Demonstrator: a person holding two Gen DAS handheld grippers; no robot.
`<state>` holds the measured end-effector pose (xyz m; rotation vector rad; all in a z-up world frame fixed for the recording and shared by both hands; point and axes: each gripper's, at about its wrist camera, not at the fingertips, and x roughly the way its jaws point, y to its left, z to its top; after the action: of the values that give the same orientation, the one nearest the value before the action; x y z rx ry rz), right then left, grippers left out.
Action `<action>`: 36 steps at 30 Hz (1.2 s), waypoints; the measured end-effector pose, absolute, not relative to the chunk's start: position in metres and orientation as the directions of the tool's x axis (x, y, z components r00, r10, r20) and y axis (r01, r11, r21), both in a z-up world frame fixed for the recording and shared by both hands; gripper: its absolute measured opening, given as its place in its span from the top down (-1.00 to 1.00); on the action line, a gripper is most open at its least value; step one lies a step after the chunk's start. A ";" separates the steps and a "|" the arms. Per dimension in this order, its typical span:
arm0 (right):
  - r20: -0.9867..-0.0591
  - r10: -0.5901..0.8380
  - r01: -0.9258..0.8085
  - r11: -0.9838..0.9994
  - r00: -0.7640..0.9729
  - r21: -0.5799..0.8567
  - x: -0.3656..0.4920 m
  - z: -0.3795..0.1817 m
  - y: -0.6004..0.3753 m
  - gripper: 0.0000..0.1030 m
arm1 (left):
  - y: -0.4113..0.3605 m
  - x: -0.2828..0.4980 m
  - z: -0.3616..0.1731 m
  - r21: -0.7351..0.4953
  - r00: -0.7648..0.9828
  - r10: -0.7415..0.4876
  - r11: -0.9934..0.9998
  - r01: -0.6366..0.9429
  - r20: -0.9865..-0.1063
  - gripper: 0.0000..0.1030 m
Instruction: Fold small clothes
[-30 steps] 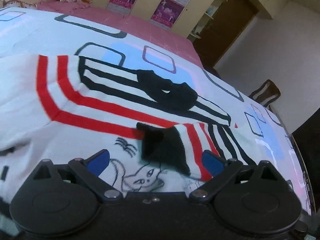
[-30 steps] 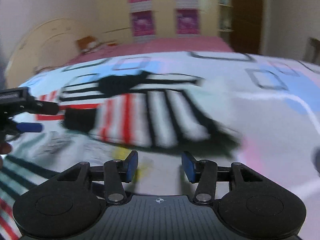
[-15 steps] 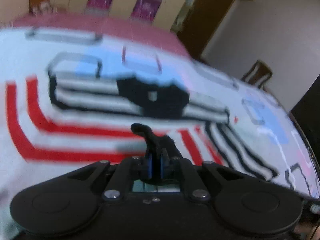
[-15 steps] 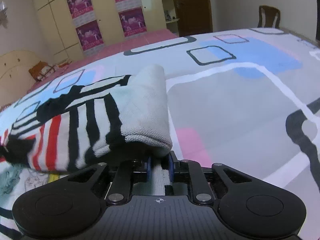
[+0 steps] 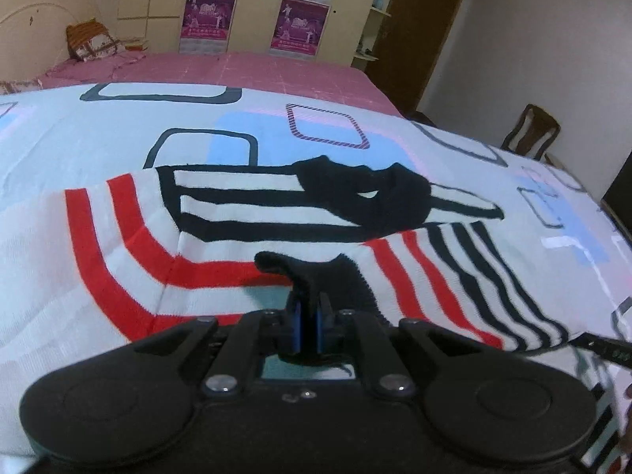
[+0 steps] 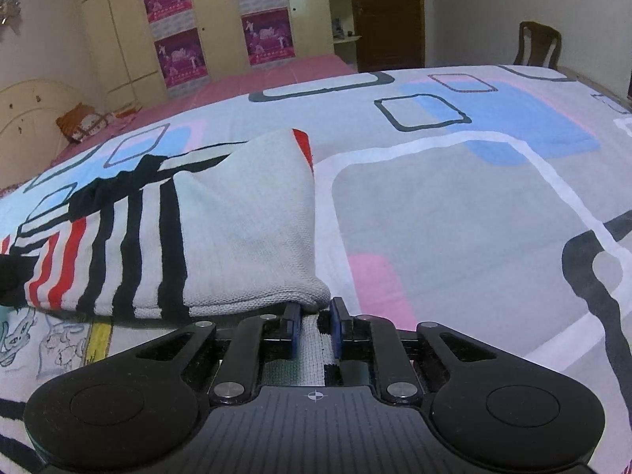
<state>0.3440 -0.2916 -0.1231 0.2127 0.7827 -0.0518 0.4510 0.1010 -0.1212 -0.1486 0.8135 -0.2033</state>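
The sweater [image 5: 237, 213], white knit w/ red and black stripes, lay spread on the bed [image 5: 98, 130], over a sheet printed w/ squares. Left gripper [image 5: 307, 330] was nearly closed, blue pads pinching a black bit of the sweater, prob. a cuff or hem edge; that fabric stood up between the pads in a small peak. Its jaws had just let out a touch after snapping tight, fabric still pinched between them. Black collar [image 5: 367, 193] sat farther up the sweater, apart from the gripper. Right gripper [image 6: 314, 330] was likewise nearly closed, pads clamped on a white ribbed strip of the same sweater; a plain white sleeve or side panel bulged just beyond the fingertips. In the right view the sweater ran off to the left, stripes toward the frame edge, w/ a cartoon-print cloth [image 6: 47, 339] under it at lower left. Wardrobe w/ pink posters [image 6: 173, 27], a dark door [image 6: 385, 12] and a chair [image 6: 539, 45] stood in the bkgd.
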 end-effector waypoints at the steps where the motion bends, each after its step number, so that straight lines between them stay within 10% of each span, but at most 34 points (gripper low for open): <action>1: -0.700 0.030 0.123 0.978 0.714 0.167 0.343 -0.121 -0.291 0.71 | 0.101 0.451 -0.122 -0.179 0.670 -0.207 0.977 0.112 -0.713 0.48; 4: -0.642 0.024 0.103 0.982 0.766 0.159 0.324 -0.108 -0.292 0.70 | 0.113 0.434 -0.108 -0.097 0.729 -0.060 0.995 -0.009 -0.682 -0.28; 13: -0.641 0.119 0.046 0.971 0.758 0.235 0.348 -0.096 -0.258 0.71 | 0.032 0.428 -0.098 -0.068 0.738 -0.226 0.969 0.238 -0.636 -0.42; 20: -0.696 0.059 0.036 0.992 0.716 0.122 0.349 -0.116 -0.255 0.71 | 0.056 0.431 -0.131 -0.024 0.689 -0.157 0.980 0.199 -0.708 -0.47; 28: -0.610 0.139 0.123 0.922 0.780 0.367 0.380 -0.096 -0.319 0.71 | 0.076 0.446 -0.112 -0.018 0.727 -0.082 0.995 0.096 -0.682 -0.42; 36: -0.619 0.202 0.192 0.839 0.759 0.510 0.465 -0.121 -0.389 0.71 | 0.106 0.473 -0.120 -0.126 0.675 -0.114 0.992 0.031 -0.729 0.03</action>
<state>0.4654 -0.3887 -0.1215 0.5892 0.7193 0.0055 0.4728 0.1057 -0.1204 -0.1066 0.8262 -0.0812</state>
